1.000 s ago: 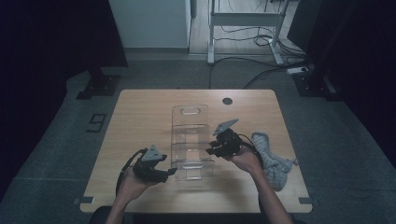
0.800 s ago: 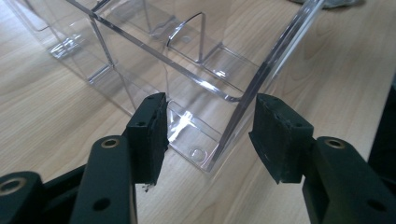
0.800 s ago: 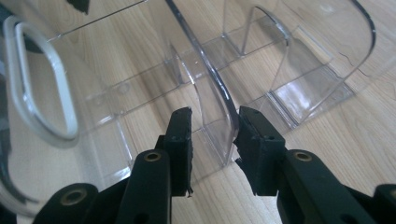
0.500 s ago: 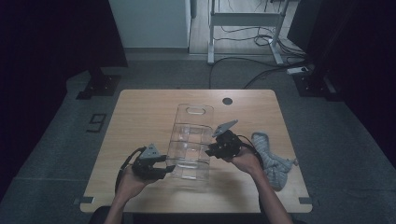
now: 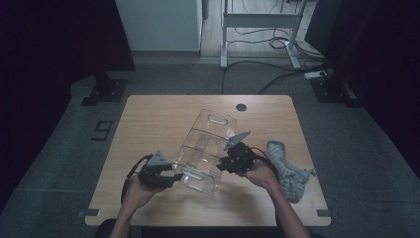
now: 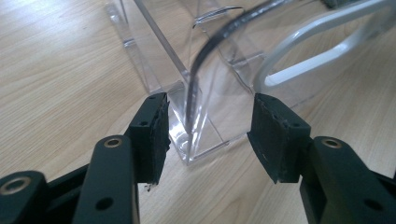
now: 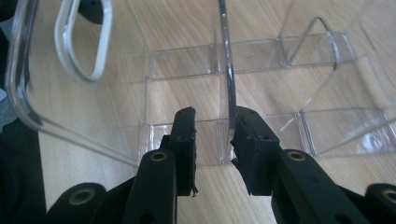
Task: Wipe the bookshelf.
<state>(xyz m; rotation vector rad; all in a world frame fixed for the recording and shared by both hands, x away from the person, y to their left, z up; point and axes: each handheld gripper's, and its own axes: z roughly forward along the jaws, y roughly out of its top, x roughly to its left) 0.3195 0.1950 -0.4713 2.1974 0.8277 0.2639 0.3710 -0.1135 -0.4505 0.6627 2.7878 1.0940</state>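
Observation:
A clear plastic organiser box [image 5: 205, 148] with inner dividers lies slantwise on the wooden table [image 5: 148, 119], its far end turned to the right. My left gripper [image 5: 176, 177] is at its near left corner. In the left gripper view the jaws [image 6: 208, 130] have just been closing and straddle that corner [image 6: 189, 149], with small gaps at both pads. My right gripper [image 5: 224, 166] is at the box's right side. There its jaws [image 7: 212, 135] have just been closing around a thin upright wall [image 7: 227, 70]. The right pad [image 7: 243, 135] lies against the wall and the left pad stands clear.
A crumpled grey cloth [image 5: 287, 168] lies on the table to the right of my right hand. A dark round grommet [image 5: 241, 107] sits near the far edge. The box's end wall with its white-rimmed handle cutout [image 7: 84, 42] rises to the left of the right gripper.
The box has swung from straight to slanted, its far end now further right. The left gripper's jaws have narrowed around the near corner. Both hands have barely shifted.

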